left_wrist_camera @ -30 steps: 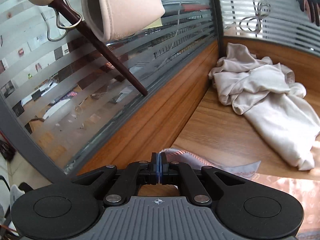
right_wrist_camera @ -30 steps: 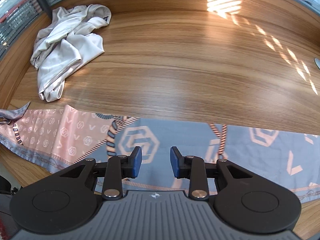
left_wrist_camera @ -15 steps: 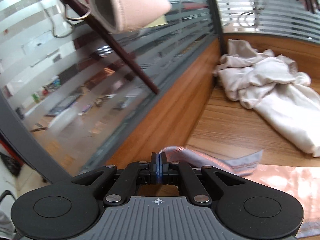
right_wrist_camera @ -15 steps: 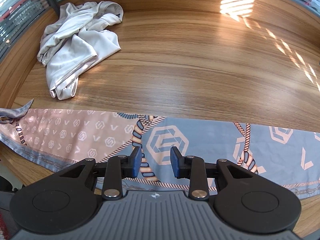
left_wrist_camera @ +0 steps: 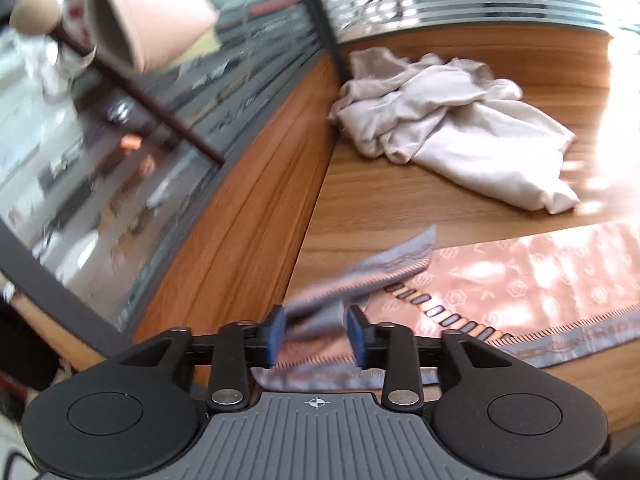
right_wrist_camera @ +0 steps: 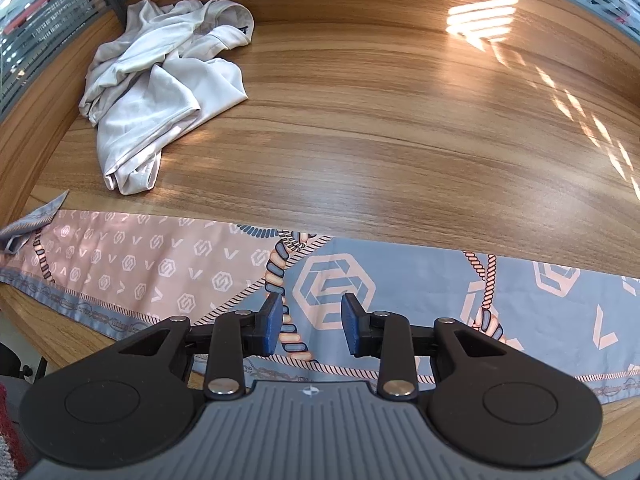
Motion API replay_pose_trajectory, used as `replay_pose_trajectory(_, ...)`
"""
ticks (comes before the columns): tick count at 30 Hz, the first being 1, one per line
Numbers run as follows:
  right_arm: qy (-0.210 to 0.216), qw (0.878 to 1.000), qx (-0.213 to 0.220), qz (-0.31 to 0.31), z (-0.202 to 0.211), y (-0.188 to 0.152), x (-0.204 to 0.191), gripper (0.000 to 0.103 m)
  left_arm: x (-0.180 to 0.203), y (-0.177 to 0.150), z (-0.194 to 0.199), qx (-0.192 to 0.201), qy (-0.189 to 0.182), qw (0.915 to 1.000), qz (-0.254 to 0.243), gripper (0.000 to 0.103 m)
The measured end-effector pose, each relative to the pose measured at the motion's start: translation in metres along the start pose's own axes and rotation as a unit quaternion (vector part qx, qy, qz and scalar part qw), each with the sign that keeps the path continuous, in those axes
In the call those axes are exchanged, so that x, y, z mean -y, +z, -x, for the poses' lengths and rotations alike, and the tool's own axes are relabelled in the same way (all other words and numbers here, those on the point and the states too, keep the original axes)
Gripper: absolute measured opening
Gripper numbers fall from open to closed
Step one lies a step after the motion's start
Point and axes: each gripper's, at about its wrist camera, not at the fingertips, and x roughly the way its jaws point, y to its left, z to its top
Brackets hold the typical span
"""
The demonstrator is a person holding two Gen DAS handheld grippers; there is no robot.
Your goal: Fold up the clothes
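Observation:
A long pink and blue patterned scarf lies flat along the near edge of the wooden table. Its left end shows in the left wrist view, with a grey corner flap folded up. My left gripper is open, and the scarf corner lies loose between its jaws. My right gripper is open and empty, hovering over the scarf's blue middle part.
A crumpled white garment lies at the table's far left corner; it also shows in the left wrist view. A wooden side panel and glass partition bound the left. A coat stand with a pink item is behind the glass.
My left gripper was shut on the scarf's corner and has now opened, letting it drop. It has swung right toward the table. My right gripper stayed open and drifted slightly left along the scarf.

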Motion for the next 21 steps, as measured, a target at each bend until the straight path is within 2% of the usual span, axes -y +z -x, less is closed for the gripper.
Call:
replay_pose_trajectory(6, -0.004, 1.000, -0.003, -0.005, -0.003, 0.001, 0.001, 0.038, 0.014, 0.020, -0.031, -0.007, -0.025, 0.9980, -0.057, 0.043)
replay_pose_trajectory(13, -0.013, 1.000, 0.005, -0.019, -0.003, 0.006, -0.001, 0.038, 0.028, 0.028, -0.079, -0.030, -0.058, 0.9914, -0.114, 0.043)
replay_pose_trajectory(21, -0.023, 0.999, 0.012, -0.040, 0.001, 0.005, -0.001, 0.038, 0.031, 0.026, -0.093, -0.042, -0.106, 0.9818, -0.152, 0.043)
